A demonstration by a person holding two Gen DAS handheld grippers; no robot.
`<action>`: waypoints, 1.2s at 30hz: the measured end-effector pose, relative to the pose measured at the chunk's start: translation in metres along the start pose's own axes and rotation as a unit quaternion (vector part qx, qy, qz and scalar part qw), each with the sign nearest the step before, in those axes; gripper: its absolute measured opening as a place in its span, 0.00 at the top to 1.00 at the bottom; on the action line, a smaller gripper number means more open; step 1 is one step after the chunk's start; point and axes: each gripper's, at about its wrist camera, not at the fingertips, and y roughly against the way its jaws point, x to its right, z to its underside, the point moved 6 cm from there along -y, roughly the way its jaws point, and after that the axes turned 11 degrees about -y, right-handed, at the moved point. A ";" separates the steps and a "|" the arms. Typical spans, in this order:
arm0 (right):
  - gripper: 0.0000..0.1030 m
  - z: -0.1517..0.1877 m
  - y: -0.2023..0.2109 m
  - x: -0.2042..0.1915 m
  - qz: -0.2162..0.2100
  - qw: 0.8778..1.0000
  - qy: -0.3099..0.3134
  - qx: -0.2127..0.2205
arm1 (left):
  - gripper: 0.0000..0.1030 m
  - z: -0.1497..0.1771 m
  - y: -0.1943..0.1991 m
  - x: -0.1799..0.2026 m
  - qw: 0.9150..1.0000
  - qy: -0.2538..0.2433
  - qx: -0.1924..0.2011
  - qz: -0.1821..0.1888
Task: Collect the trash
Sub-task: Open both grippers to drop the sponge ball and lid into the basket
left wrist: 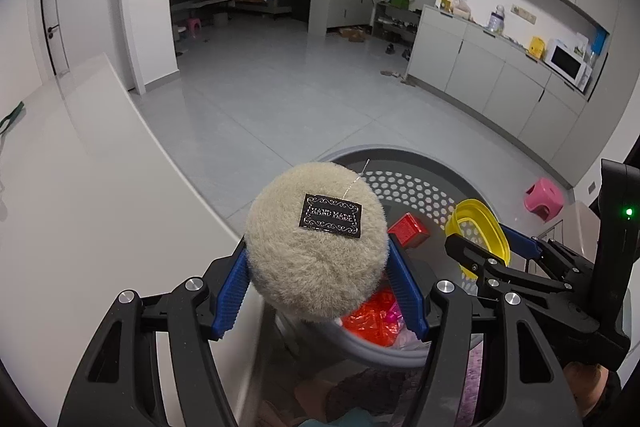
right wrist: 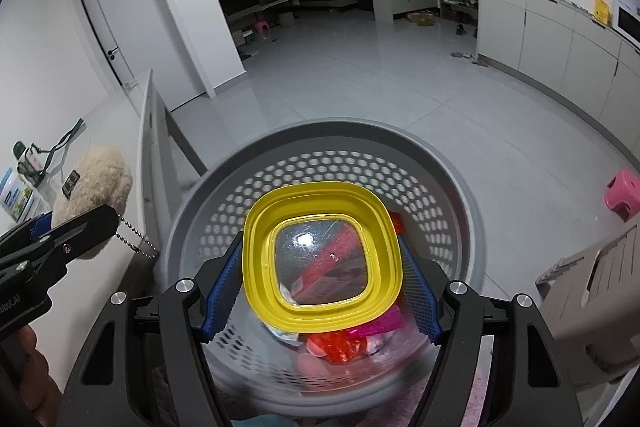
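Observation:
My left gripper (left wrist: 318,267) is shut on a beige fluffy pompom (left wrist: 316,243) with a black "HAND MADE" label, held at the left rim of the grey perforated basket (left wrist: 404,183). It also shows in the right wrist view (right wrist: 94,187), with a bead chain hanging. My right gripper (right wrist: 322,267) is shut on a yellow lid with a clear middle (right wrist: 322,255), held over the basket (right wrist: 460,211). The lid also shows in the left wrist view (left wrist: 478,231). The basket holds red and pink wrappers (right wrist: 344,343) and a red box (left wrist: 408,229).
A white counter (left wrist: 80,195) lies left of the basket, with bottles and a green strap (right wrist: 28,167) on it. A beige crate (right wrist: 592,303) stands at the right, a pink stool (right wrist: 624,193) beyond it. Grey tiled floor and cabinets (left wrist: 500,79) lie further back.

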 end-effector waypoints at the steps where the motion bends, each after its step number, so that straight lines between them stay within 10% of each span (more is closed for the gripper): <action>1: 0.33 -0.001 0.000 0.004 0.001 1.000 -0.003 0.001 | 0.39 -0.002 -0.002 0.003 1.000 -0.003 -0.001 0.001; 36: 0.29 0.001 -0.016 0.023 0.013 1.000 0.007 -0.015 | 0.25 -0.011 -0.030 0.037 0.999 -0.027 -0.019 -0.018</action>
